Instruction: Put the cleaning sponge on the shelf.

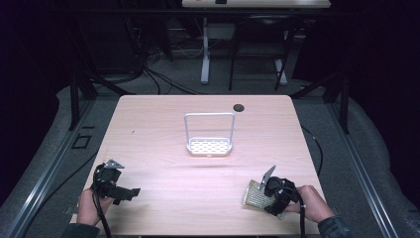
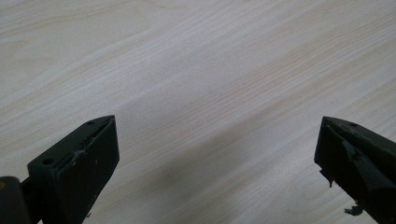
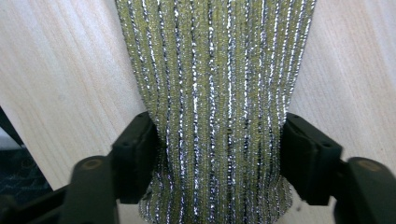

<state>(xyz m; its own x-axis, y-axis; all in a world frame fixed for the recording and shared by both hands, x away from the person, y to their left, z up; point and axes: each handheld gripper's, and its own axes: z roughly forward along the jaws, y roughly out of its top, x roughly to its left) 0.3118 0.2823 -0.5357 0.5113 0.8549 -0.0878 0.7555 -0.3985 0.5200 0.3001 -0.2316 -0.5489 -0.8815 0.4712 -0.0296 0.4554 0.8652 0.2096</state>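
A yellow-green scrubbing sponge (image 1: 254,194) with silver glitter stripes lies on the wooden table (image 1: 158,129) at the front right. My right gripper (image 1: 267,197) is shut on it. In the right gripper view the sponge (image 3: 210,84) is pinched narrower between the two jaws of the gripper (image 3: 215,140). A white wire holder (image 1: 209,147) with a perforated base and a tall looped handle stands upright at the table's middle, holding nothing. At the front left my left gripper (image 1: 130,192) is open over bare wood, its jaws wide apart in the left gripper view (image 2: 217,154).
A dark round cable hole (image 1: 238,107) sits near the table's far edge. Beyond the table are a white desk leg (image 1: 205,49), cables on the floor and dark frame rails on both sides. The person's hands hold the grippers at the near edge.
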